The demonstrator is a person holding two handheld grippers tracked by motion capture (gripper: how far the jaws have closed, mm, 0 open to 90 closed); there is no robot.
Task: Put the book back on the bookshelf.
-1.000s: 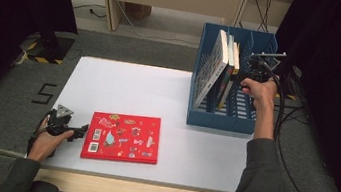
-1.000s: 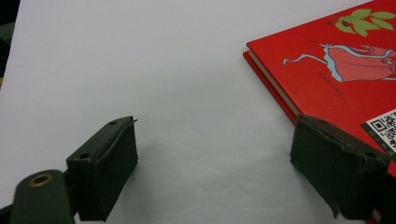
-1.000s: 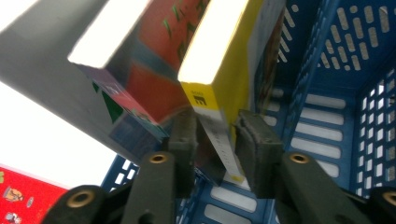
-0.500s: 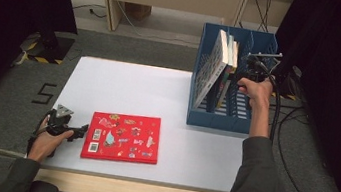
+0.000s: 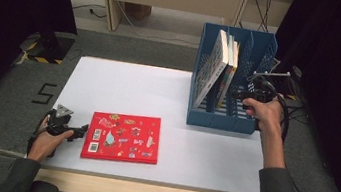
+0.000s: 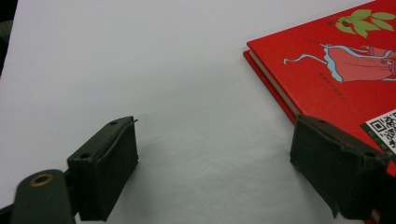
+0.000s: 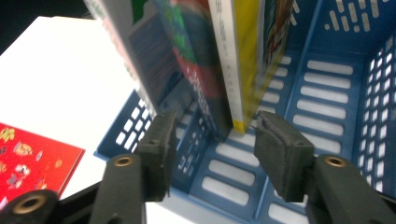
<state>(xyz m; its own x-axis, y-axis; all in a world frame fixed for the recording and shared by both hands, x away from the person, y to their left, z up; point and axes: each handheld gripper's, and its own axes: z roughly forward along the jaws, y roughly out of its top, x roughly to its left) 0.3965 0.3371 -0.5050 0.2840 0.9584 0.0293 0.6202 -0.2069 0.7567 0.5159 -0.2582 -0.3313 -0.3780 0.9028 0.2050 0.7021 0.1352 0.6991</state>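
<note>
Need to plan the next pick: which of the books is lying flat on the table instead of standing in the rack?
The red book beside the left gripper. It lies flat on the white table; the other books stand leaning in the blue rack.

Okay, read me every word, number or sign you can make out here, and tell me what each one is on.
"5": dark mark on the floor left of the table.
QR code, a sign without words: on the red book cover.
Small print beside the figure on that cover: too small to read.
Characters on the spines of the books in the blue file rack: too blurred to read.
</note>
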